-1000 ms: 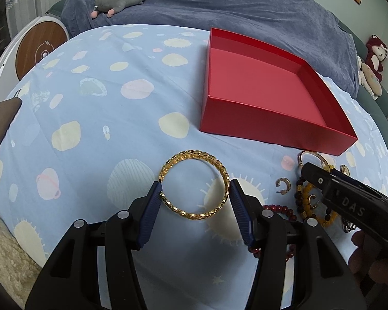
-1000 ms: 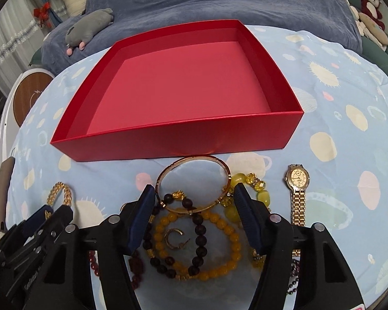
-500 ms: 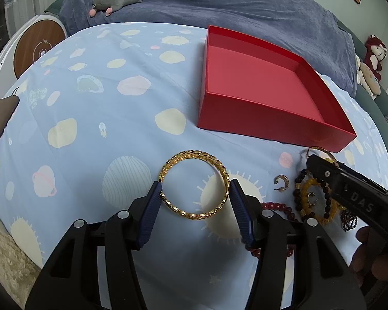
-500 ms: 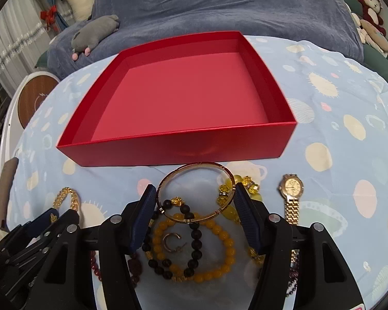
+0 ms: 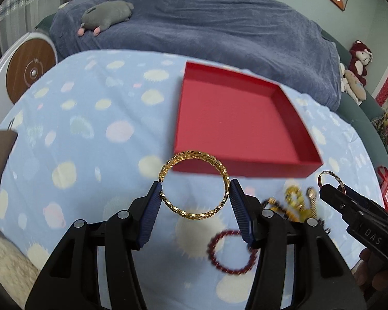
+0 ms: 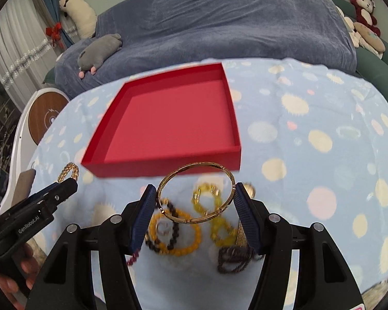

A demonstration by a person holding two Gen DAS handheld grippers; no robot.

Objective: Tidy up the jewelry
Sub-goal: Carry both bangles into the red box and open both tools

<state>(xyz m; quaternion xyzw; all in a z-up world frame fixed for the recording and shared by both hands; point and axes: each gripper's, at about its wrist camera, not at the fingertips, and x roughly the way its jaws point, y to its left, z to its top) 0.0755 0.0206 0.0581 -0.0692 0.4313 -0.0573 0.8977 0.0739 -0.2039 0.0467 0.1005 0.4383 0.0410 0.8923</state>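
My left gripper (image 5: 195,190) is shut on a gold chain bracelet (image 5: 194,213) and holds it above the cloth, in front of the open red box (image 5: 235,124). My right gripper (image 6: 195,193) is shut on a thin gold bangle (image 6: 191,221), lifted before the same red box (image 6: 173,121). Below the bangle lie a yellow bead bracelet (image 6: 183,248), a dark bead bracelet (image 6: 174,211), an earring (image 6: 163,228) and yellow jewelry (image 6: 219,228). A dark red bead bracelet (image 5: 227,255) lies under the left gripper.
The table wears a blue cloth with pale spots (image 5: 90,139). A blue-covered sofa (image 6: 219,25) with a grey plush toy (image 6: 98,51) stands behind. A round white and wood device (image 5: 31,72) is at the far left. Plush toys (image 6: 362,18) sit at the right.
Both grippers have risen from the cloth, each lifting its bracelet. The red box now looks farther and lower in both views.
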